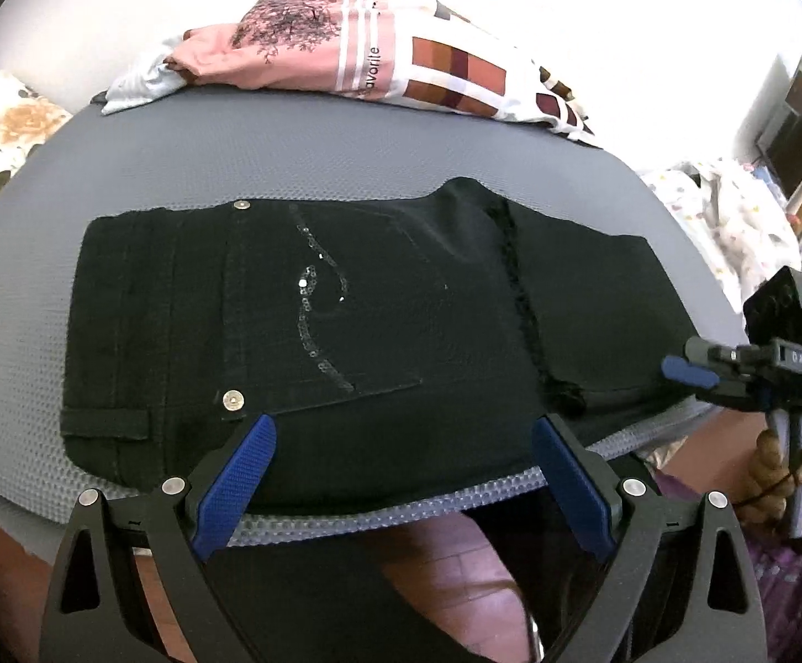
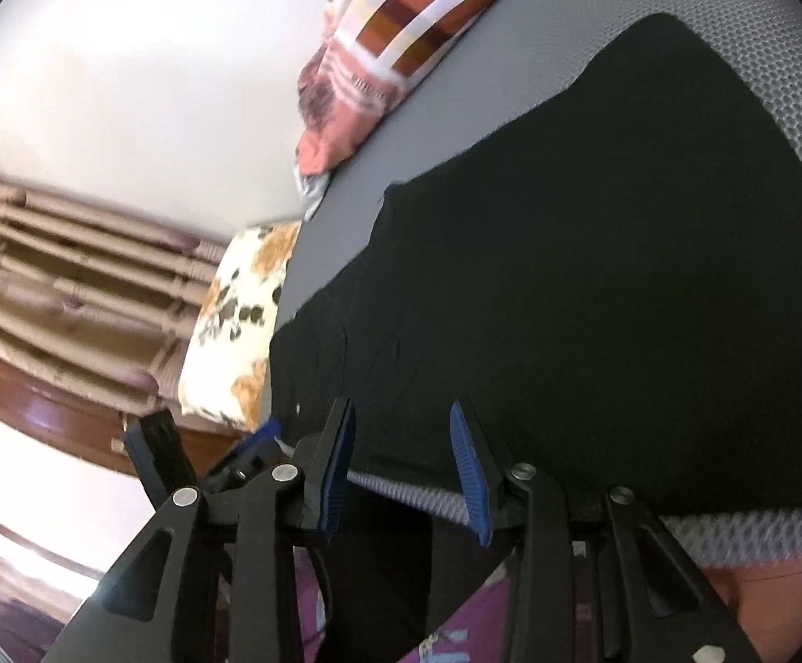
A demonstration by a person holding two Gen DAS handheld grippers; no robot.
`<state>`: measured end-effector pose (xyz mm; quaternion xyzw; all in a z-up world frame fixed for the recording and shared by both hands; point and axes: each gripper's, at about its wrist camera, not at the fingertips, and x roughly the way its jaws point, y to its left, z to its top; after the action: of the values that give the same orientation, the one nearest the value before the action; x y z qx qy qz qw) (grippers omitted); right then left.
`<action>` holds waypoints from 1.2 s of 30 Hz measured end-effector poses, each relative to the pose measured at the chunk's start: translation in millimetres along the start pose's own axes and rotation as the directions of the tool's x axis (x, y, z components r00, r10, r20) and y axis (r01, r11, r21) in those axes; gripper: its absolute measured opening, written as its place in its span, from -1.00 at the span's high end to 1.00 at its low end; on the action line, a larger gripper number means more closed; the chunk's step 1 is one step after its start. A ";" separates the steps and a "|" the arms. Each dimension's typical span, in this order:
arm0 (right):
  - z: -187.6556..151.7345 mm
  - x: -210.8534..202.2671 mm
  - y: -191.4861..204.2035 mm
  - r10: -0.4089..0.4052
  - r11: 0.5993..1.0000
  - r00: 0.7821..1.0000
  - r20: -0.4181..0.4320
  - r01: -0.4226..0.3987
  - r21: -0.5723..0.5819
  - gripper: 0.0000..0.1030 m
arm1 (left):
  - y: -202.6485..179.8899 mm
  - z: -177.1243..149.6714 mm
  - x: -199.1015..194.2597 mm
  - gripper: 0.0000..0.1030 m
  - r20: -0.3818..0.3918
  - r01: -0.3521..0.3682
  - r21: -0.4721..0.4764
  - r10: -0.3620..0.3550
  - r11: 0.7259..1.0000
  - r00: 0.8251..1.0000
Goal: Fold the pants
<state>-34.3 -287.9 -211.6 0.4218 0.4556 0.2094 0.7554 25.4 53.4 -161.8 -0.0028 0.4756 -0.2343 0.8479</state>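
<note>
Black pants [image 1: 346, 326] with a sequinned back pocket lie folded flat on the grey mesh surface [image 1: 235, 166]. My left gripper [image 1: 401, 475] is open at the near edge of the surface, its blue pads just over the pants' near hem, holding nothing. My right gripper [image 1: 694, 370] shows at the right end of the pants, hand-held. In the right wrist view the right gripper [image 2: 404, 469] is open at the surface's near edge, and the pants [image 2: 594, 276] fill the view ahead. The left gripper [image 2: 202, 442] shows at lower left.
A pile of pink and checked clothes [image 1: 379, 61] lies at the far edge of the surface. A floral pillow [image 1: 3, 132] is at the left. More patterned cloth [image 1: 732, 210] lies at the right. Red tiled floor [image 1: 456, 591] shows below.
</note>
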 end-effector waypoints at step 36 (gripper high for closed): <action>-19.6 100.4 73.9 -0.272 0.865 0.962 0.005 0.246 -0.438 -0.37 | 50.4 11.5 -34.3 -0.83 0.071 -0.465 -0.124 0.475 0.876 0.877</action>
<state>3.6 -167.7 -206.3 0.1717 0.4713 0.2143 0.8381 39.5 109.4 -139.4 0.0575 0.4309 0.0042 0.9005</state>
